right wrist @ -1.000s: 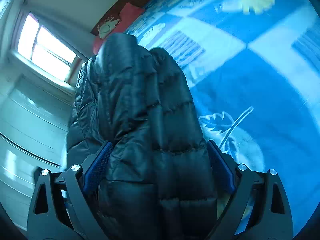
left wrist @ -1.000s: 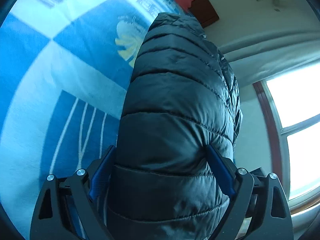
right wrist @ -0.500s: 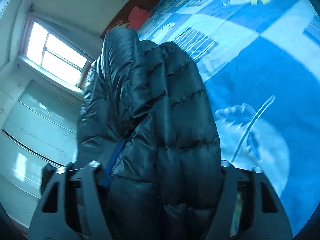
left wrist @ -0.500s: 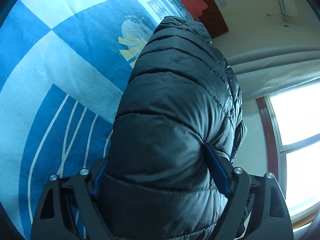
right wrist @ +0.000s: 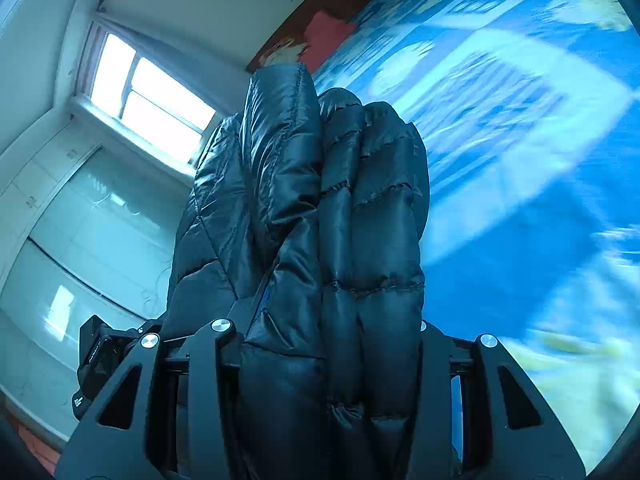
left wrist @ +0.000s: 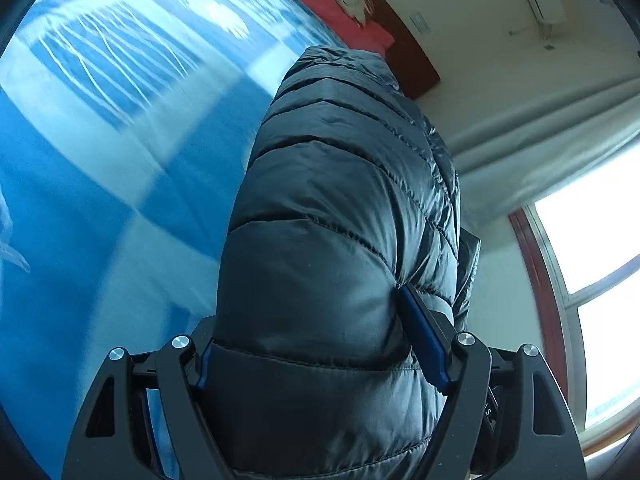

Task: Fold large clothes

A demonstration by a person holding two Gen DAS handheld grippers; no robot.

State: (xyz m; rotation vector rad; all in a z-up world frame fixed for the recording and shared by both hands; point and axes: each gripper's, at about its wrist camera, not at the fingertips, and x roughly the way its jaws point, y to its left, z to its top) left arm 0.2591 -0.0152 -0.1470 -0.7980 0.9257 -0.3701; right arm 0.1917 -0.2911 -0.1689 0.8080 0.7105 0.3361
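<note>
A black quilted puffer jacket (left wrist: 340,184) bulges up between the fingers of my left gripper (left wrist: 308,320). Its jaws are closing, and the blue right pad (left wrist: 424,340) digs into the padding while the left pad is mostly buried. In the right wrist view the same jacket (right wrist: 340,200) is bunched into thick folds inside my right gripper (right wrist: 332,316), whose jaws are closing tight on it with both pads hidden by cloth. The jacket hangs above a blue and white patterned blanket (left wrist: 100,140) on a bed.
The blanket (right wrist: 520,160) spreads beside and beyond the jacket. A red pillow (left wrist: 332,12) lies against a dark wooden headboard (left wrist: 404,56). A bright window (right wrist: 152,100) with a curtain and pale wardrobe doors (right wrist: 80,240) stand on the jacket's other side.
Both grippers have closed in on the jacket, the right one much more, squeezing the folds together. Both have lifted and swung, so the blanket blurs and more of the room shows.
</note>
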